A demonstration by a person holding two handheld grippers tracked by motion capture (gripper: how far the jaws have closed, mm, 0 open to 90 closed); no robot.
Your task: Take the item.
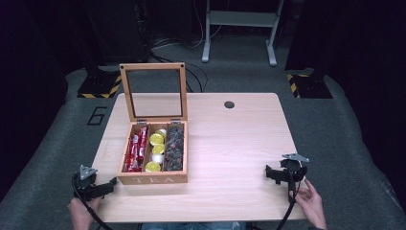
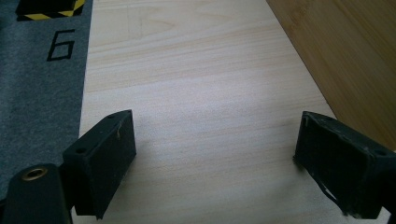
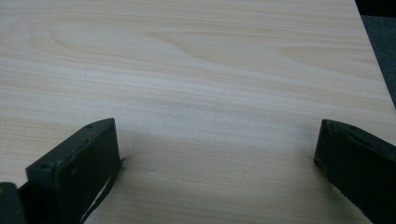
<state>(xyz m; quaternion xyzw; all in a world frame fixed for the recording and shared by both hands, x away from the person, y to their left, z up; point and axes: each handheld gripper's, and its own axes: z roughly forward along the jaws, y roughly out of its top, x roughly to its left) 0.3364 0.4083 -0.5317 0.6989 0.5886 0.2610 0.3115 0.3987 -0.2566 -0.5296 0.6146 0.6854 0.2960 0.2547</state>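
Open tea box [image 1: 153, 178] on worktop [image 1: 230, 143], left gripper [image 1: 111, 184] just beside it, jaws wide, empty, right gripper [image 1: 269, 173] well apart, jaws wide, empty

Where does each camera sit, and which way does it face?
High view: above the person's side, facing forward and down on the table and open tea box; both hands show.
Left gripper view: on the left claw, facing tabletop and box wall.
Right gripper view: on the right claw, facing bare tabletop.
All share the table.
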